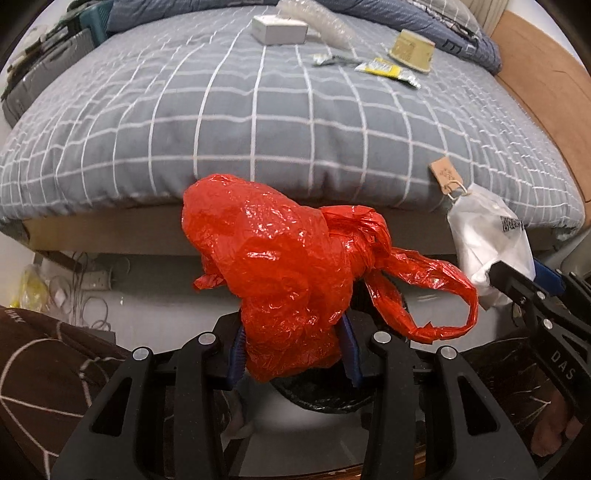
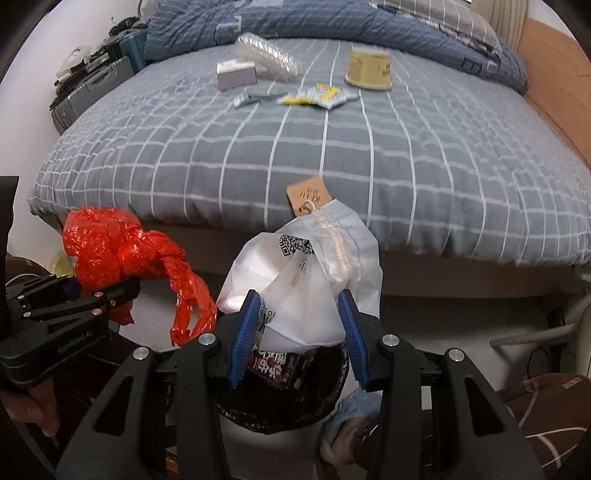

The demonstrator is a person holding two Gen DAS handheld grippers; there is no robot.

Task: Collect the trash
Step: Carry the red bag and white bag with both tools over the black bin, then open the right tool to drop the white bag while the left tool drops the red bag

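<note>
Left tongs (image 1: 293,350): blue pads pinch a crumpled, knotted red plastic bag (image 1: 273,266), its loop handle drooping to the right. The bag hangs in front of the bed edge, above a black-lined trash bin (image 1: 325,397) that shows just below the pads.

Right tongs (image 2: 299,336): pads pinch a white plastic bag (image 2: 306,280) with a printed QR code and a cream cord; a brown paper tag (image 2: 308,194) sits at the cord's top end. Below the white bag, the bin's dark mouth (image 2: 280,410) holds a dark snack wrapper (image 2: 275,367). Both bags are held side by side over the bin, red one to the left, not touching.

Bed (image 1: 258,122), grey checked cover, still carries trash at the far end:
- white box (image 1: 279,28)
- clear plastic packaging (image 1: 325,22)
- yellow paper cup (image 1: 412,50) lying on its side
- yellow-and-silver wrapper (image 1: 388,72)
- small silver sachet (image 1: 327,60)

A grey suitcase (image 2: 88,92) stands to the left of the bed. Brown patterned fabric (image 1: 40,373) fills the lower corners of both views.
</note>
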